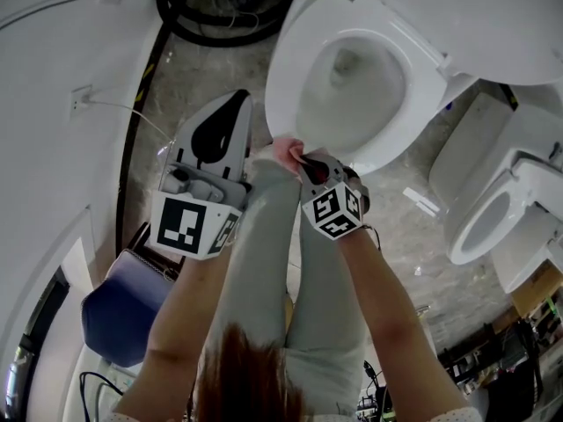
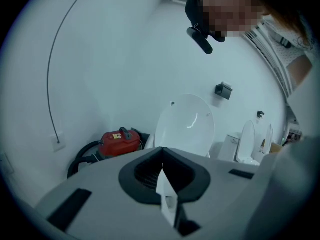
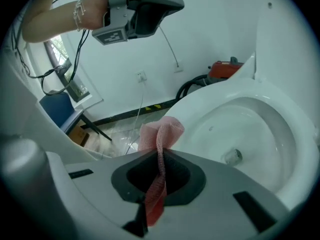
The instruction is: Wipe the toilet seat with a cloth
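– Tongs on the right gripper (image 3: 161, 156): what are they doing?

– They are pressed together on the pink cloth (image 3: 161, 131), which runs up between them and bunches out beyond the tips. Gripping it low leaves a soft wad in front, so I judge that fabric, not plastic, is meant to meet the toilet seat (image 3: 210, 104).

– Where is the cloth in relation to the seat?

– It is at the seat's front edge, the end nearest the person's legs (image 1: 264, 262). Whether it touches the rim I cannot quite tell, but it is at least just beside it.

– And the left gripper (image 2: 161, 154)?

– Its tongs are closed on nothing. It is held up and off to the left of the bowl (image 1: 352, 86), probably to keep it out of the wiping path.

– Is there room to move?

– The seat ring is bare all round and the lid (image 2: 185, 121) stands up, so a sweep could go either way round the ring. The inner edge drops into the bowl, so a slack cloth could dip in there. On the left, the floor (image 1: 198, 69) runs to a wall, with a black hose (image 1: 211, 25) and a red vacuum (image 2: 120, 140) near the back. On the right a second toilet (image 1: 493, 218) stands near, so I judge that side the tighter reach.
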### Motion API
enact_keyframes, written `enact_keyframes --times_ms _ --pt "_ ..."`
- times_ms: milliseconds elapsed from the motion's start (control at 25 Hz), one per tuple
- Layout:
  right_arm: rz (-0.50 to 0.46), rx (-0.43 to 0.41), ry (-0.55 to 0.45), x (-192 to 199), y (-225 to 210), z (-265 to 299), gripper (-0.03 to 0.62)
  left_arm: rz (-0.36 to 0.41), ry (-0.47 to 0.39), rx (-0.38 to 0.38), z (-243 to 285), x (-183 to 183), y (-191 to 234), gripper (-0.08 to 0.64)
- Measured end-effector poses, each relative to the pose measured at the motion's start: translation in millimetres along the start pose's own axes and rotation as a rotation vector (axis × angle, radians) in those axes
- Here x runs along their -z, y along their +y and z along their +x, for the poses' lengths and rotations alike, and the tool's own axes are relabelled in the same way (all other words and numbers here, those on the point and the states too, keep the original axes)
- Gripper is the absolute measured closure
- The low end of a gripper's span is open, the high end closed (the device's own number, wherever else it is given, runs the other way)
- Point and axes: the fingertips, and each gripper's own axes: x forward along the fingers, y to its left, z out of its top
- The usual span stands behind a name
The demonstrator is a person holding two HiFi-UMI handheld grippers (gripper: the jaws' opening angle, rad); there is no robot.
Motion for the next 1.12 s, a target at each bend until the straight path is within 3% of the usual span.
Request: enact_keyframes --times_ms 160,440,1120 --pt "-0.153 -0.022 0.030 -5.6 1.9 4.2 0.565 0.003 0.002 -0.015 2.6 0.8 5.0 0.558" --pt "-0.316 -0.057 0.051 -9.1 5.4 6.9 0.565 -0.001 0.005 -0.035 11.7 4.0 5.7 0.558" --pt "-0.486 -0.186 0.004 -40.4 -2.7 25.0 0.565 -0.011 0.024 -0.072 28.3 6.0 13.2 0.558"
